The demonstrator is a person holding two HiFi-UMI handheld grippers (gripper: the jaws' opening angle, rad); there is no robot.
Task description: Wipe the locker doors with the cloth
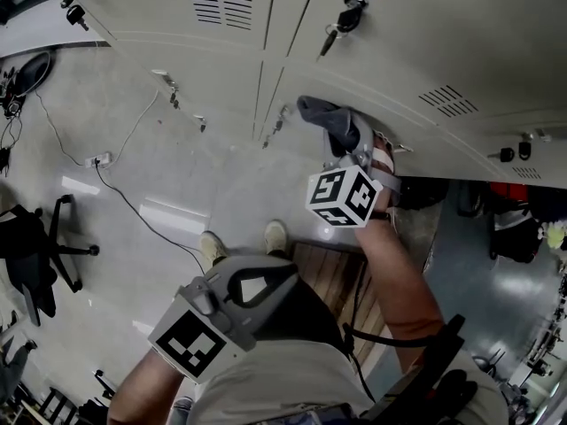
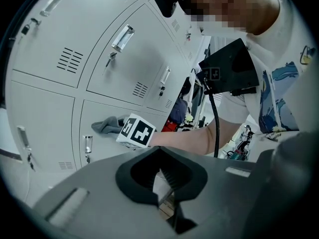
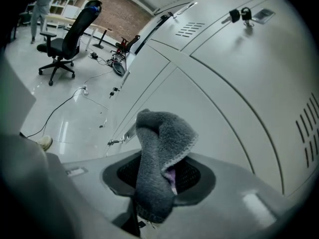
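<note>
A grey cloth (image 1: 326,118) is pressed against a pale grey lower locker door (image 1: 390,96), with my right gripper (image 1: 350,146) shut on it. In the right gripper view the cloth (image 3: 159,153) bulges out over the jaws and hides them, and the door (image 3: 224,108) is close behind it. My left gripper (image 1: 282,274) hangs low by the person's waist, away from the lockers. Its jaws (image 2: 167,195) meet with nothing between them. From there I see the cloth (image 2: 107,125) and the right gripper's marker cube (image 2: 137,131) against the door.
Keys (image 1: 345,16) hang from an upper locker's lock. A locker at the right stands open, with dark items (image 1: 514,228) inside. An office chair (image 1: 35,255) and a cable (image 1: 133,202) are on the shiny floor at the left. The person's shoes (image 1: 213,246) are beside a wooden board (image 1: 328,273).
</note>
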